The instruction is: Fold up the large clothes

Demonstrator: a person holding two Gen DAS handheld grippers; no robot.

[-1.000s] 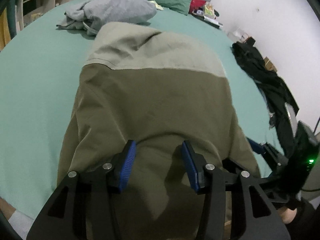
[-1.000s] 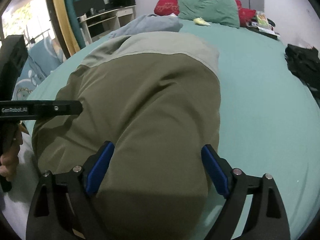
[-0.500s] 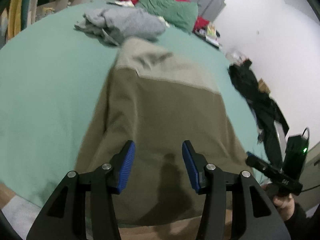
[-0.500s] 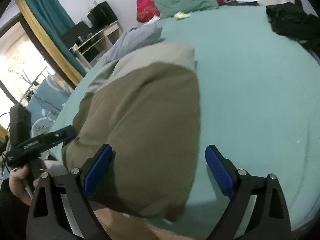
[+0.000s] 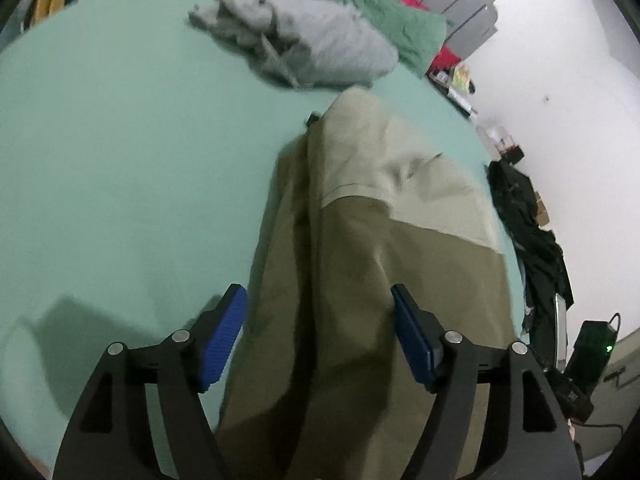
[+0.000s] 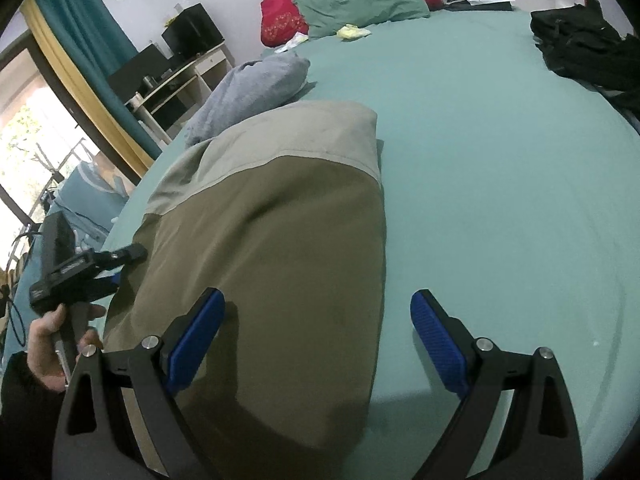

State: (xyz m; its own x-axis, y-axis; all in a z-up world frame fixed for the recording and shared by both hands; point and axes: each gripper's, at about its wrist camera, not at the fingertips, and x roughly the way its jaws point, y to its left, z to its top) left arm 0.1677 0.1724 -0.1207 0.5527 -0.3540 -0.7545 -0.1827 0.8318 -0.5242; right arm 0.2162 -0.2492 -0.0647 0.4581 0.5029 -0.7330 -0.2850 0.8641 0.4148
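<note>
An olive garment with a pale beige far band (image 5: 360, 264) lies folded lengthwise on the green bed (image 5: 120, 152); it also shows in the right wrist view (image 6: 280, 232). My left gripper (image 5: 318, 336) is open and empty above the garment's near left edge. My right gripper (image 6: 316, 336) is open and empty above the garment's near right edge. The left gripper shows at the left of the right wrist view (image 6: 84, 272), and the right gripper at the lower right of the left wrist view (image 5: 580, 376).
A crumpled grey garment (image 5: 304, 48) lies beyond the olive one. A black garment (image 6: 588, 44) lies at the bed's right side. Green and red pillows (image 6: 360, 4) sit at the headboard. A desk (image 6: 176, 80) and curtains stand to the left.
Both grippers have pulled back and lifted from the garment. The left gripper's jaws have opened wider and its view has swung left. The garment's left side now shows a lengthwise fold.
</note>
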